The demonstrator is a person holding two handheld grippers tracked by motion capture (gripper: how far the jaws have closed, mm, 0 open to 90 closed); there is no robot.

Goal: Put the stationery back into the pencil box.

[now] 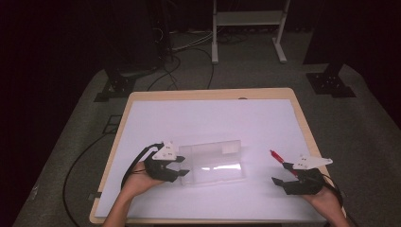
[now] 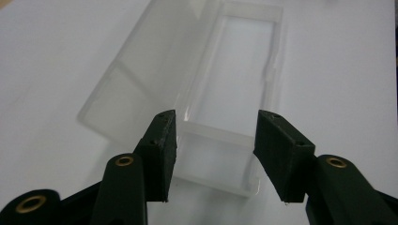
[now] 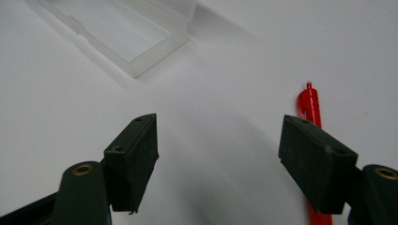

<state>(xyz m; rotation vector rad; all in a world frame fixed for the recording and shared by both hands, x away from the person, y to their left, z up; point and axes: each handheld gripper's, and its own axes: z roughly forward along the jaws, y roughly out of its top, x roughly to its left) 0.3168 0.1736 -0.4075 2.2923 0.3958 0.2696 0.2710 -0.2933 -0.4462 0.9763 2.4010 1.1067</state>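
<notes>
My left hand (image 1: 137, 182) comes in from the bottom left of the high view, forearm angled up and to the right, holding the left gripper (image 1: 182, 166) low with its grey plate on top. In the left gripper view its fingers (image 2: 162, 150) rise from the bottom edge, parted with a clear gap and pressing on nothing. My right hand (image 1: 326, 198) sits at the lower right of the high view, its right gripper (image 1: 280, 172) pointing left. In the right gripper view, those fingers (image 3: 136, 154) stand spread wide.
</notes>
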